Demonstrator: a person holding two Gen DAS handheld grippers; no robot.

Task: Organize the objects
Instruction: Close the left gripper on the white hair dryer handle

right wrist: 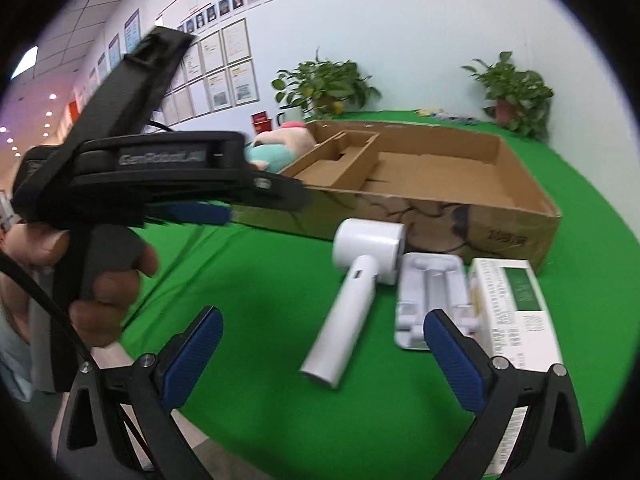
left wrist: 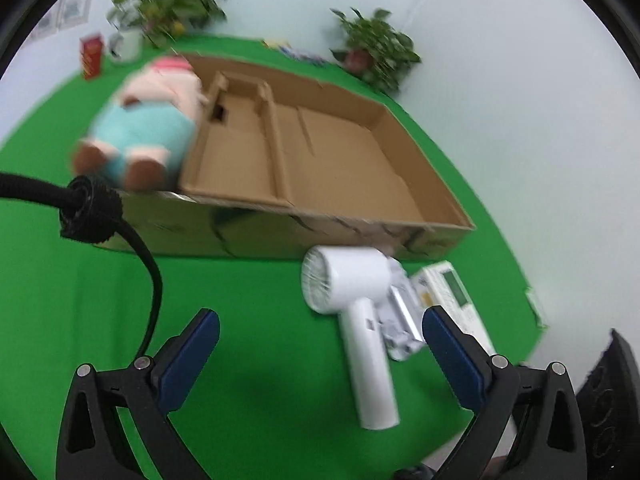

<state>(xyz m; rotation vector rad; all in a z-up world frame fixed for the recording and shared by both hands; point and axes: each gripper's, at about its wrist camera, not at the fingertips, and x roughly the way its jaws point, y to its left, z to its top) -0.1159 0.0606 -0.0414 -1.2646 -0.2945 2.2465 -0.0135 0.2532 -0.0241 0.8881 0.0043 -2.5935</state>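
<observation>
A white hair dryer [left wrist: 360, 312] [right wrist: 356, 280] lies on the green table in front of an open cardboard box [left wrist: 320, 160] [right wrist: 420, 176]. Beside it lie a white plastic tray [left wrist: 400, 320] [right wrist: 432, 292] and a white-and-green carton [left wrist: 448, 288] [right wrist: 516, 312]. A plush toy [left wrist: 140, 128] [right wrist: 276, 148] lies at the box's left end. My left gripper [left wrist: 320, 352] is open and empty above the table near the dryer. My right gripper [right wrist: 322, 356] is open and empty, just short of the dryer handle. The left gripper's body [right wrist: 160, 172] shows at left in the right wrist view.
Two potted plants [left wrist: 172, 4] [left wrist: 376, 48] stand at the table's back edge. A red packet [left wrist: 91, 56] and a white mug [left wrist: 126, 46] stand at the back left. A black cable [left wrist: 120, 240] hangs over the left side. The table's right edge [left wrist: 536, 312] is close.
</observation>
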